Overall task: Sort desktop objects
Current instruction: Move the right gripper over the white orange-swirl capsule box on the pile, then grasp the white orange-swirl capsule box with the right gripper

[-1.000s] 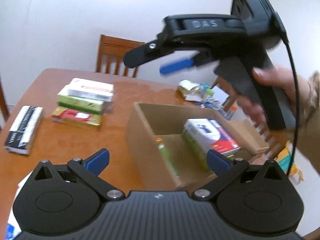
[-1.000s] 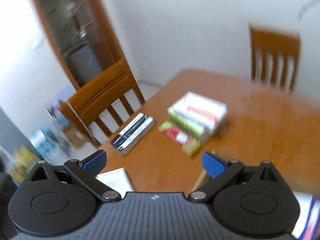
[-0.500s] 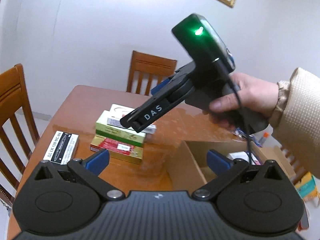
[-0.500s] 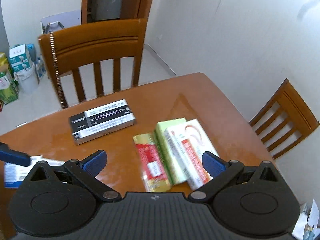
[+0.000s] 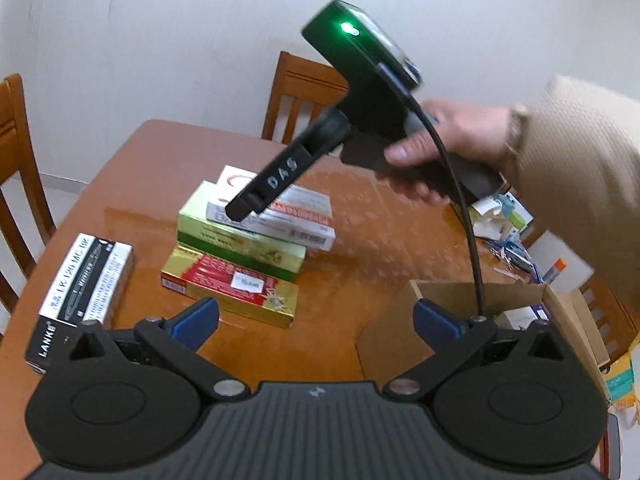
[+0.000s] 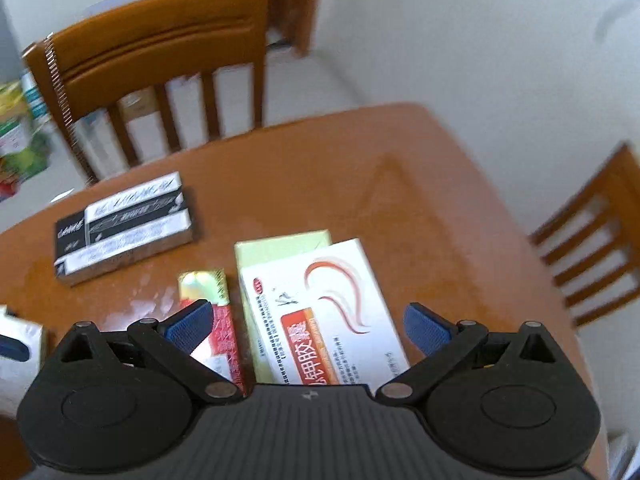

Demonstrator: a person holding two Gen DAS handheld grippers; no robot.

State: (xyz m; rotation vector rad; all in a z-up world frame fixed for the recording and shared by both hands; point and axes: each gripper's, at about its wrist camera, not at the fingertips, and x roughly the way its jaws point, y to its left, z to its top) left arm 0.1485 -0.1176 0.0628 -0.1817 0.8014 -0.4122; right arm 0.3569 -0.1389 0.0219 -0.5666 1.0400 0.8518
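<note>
Left gripper (image 5: 316,320) is hovering above the near edge of the wooden counter (image 5: 380,216), fingers spread wide, gripping nothing. Right gripper (image 6: 306,320) is hanging right over the box stack, fingers also spread wide and empty; in the left wrist view its black body is pointing down at the stack, with a green LED lit on top and a hand (image 5: 448,140) in a beige sleeve (image 5: 576,168) wrapping the handle.

Stack of three flat cartons is sitting mid-counter:
- white medicine box (image 6: 320,312) on top, red-orange swoosh and an orange label band with Chinese print
- green box (image 5: 240,246) under it, pale green top, darker green side, sticking out past the white one on the far and left sides
- red-and-gold box (image 5: 230,284) at the bottom, white sticker on its face, offset toward the left gripper

Black-and-white pen box (image 5: 80,292) marked "LANKE" is lying flat on its own to the left of the stack, near the counter edge, not touching it.

Open cardboard box (image 5: 472,300) is sitting on the right side of the counter, just beyond the left gripper's right finger; a white carton is partly showing inside, the rest hidden.

Two wooden chairs are standing around the counter; right wrist view is motion-blurred.
</note>
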